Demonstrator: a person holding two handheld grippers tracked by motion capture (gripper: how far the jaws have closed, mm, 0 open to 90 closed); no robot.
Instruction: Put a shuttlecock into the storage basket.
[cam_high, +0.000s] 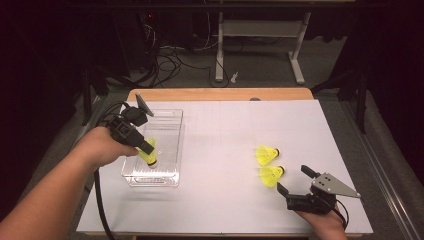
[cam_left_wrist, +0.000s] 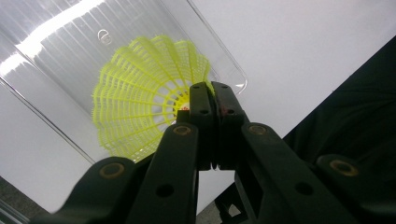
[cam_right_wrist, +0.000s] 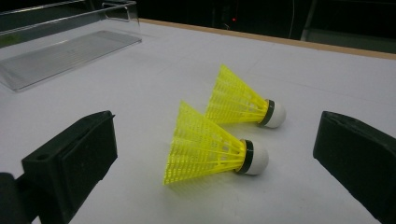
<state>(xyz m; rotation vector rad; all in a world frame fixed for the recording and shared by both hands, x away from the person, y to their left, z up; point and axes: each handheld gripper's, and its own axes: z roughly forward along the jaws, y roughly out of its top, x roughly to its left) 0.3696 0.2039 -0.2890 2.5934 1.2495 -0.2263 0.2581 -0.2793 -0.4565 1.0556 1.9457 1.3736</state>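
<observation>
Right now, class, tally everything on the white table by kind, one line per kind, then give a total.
Yellow shuttlecocks: 3 – one held in the left gripper over the clear tray, its skirt spread; two lying on the table, the nearer shuttlecock and the farther shuttlecock, in front of the right gripper.
Clear plastic trays: 1.
Total: 4.

Three yellow shuttlecocks: one (cam_high: 148, 156) in the single clear tray (cam_high: 167, 176), two (cam_high: 266, 155) (cam_high: 271, 175) on the table
</observation>
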